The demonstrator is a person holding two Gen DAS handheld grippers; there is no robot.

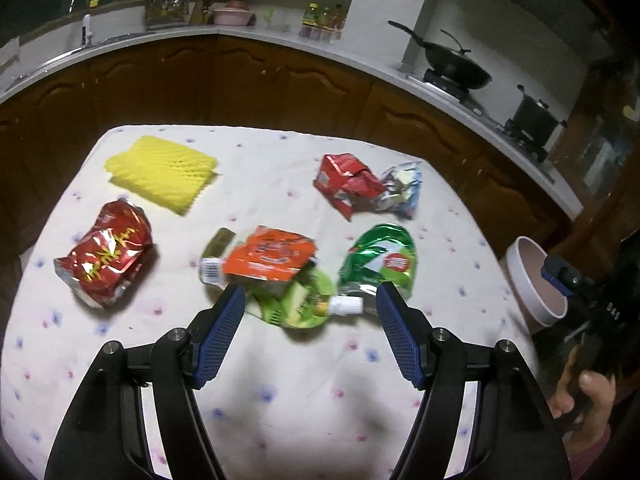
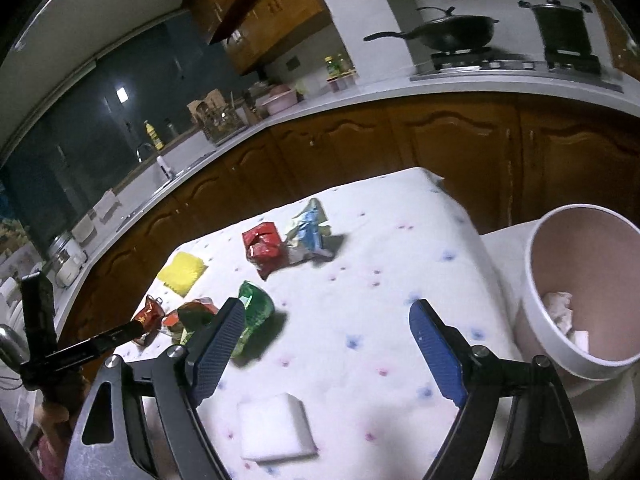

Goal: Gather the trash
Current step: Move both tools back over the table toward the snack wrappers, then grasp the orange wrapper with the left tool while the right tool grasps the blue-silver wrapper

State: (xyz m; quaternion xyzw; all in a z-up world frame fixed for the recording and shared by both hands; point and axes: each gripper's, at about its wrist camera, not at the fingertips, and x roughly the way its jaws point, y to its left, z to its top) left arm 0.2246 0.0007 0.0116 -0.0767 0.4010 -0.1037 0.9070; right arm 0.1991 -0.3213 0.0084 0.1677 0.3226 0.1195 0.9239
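Note:
My left gripper (image 1: pixel 309 291) is open above a light green capped pouch (image 1: pixel 304 304), its pads clear of it. An orange wrapper (image 1: pixel 270 256) lies partly over that pouch. Around them on the cloth are a dark green pouch (image 1: pixel 380 264), a red snack bag (image 1: pixel 106 260), a yellow foam net (image 1: pixel 160 172), a crumpled red wrapper (image 1: pixel 346 182) and a blue-silver wrapper (image 1: pixel 402 190). My right gripper (image 2: pixel 328 308) is open and empty over bare cloth. A white block (image 2: pixel 278 428) lies below its fingers. The pink bin (image 2: pixel 580 288) at the right holds crumpled white paper (image 2: pixel 560 308).
The table (image 1: pixel 280 400) has a white flowered cloth, and the bin (image 1: pixel 536 280) stands off its right edge. Brown cabinets and a counter with a wok (image 1: pixel 456 64) and a pot (image 1: pixel 534 118) run behind. A hand (image 1: pixel 584 396) holds the right gripper.

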